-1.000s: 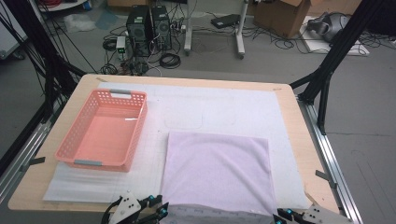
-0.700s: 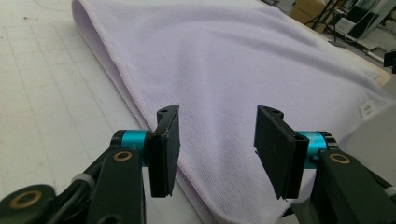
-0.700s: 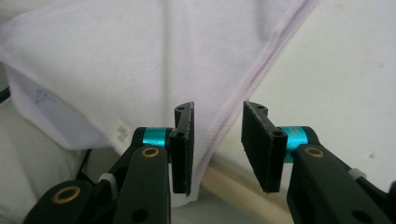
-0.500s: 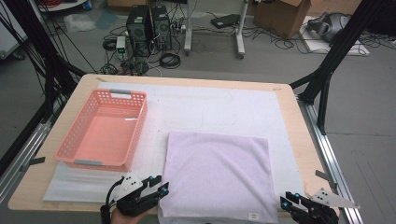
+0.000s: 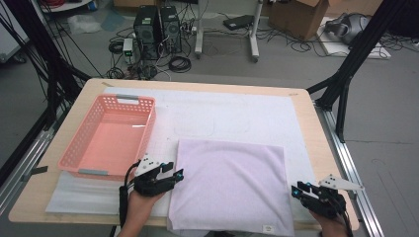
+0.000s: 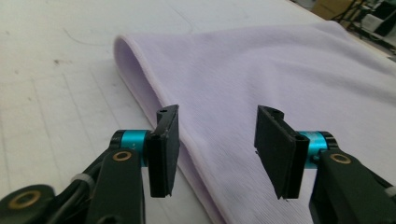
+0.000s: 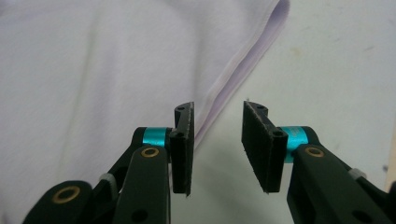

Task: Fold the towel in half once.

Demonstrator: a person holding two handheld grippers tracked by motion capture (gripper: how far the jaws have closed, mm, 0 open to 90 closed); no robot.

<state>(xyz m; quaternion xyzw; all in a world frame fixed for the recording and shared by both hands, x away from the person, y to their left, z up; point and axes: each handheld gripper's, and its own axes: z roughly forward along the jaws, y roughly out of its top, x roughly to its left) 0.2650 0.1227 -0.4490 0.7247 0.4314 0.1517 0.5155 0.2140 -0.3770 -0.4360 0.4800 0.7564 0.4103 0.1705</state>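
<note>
A lilac folded cloth [image 5: 230, 182] lies flat on the white mat [image 5: 257, 118], with a small label at its near edge. My left gripper [image 5: 178, 174] sits at the cloth's left folded edge [image 6: 140, 79]. Its jaws have just been opening, and the fold runs beneath the gap without being pinched. In the left gripper view my left gripper [image 6: 217, 112] stands open over the lilac fabric. My right gripper [image 5: 295, 189] is at the cloth's right edge. In the right gripper view my right gripper [image 7: 217, 109] is open, with the hem [image 7: 243, 60] passing under its left jaw.
An empty pink plastic basket [image 5: 94, 163] stands on the left of the table, just beyond my left gripper. The wooden table edge [image 5: 316, 123] runs along the right. Computers, cables and boxes lie on the floor beyond the table.
Both hands have come forward from the table's near edge along the cloth's two sides. The cloth and basket have not moved.
</note>
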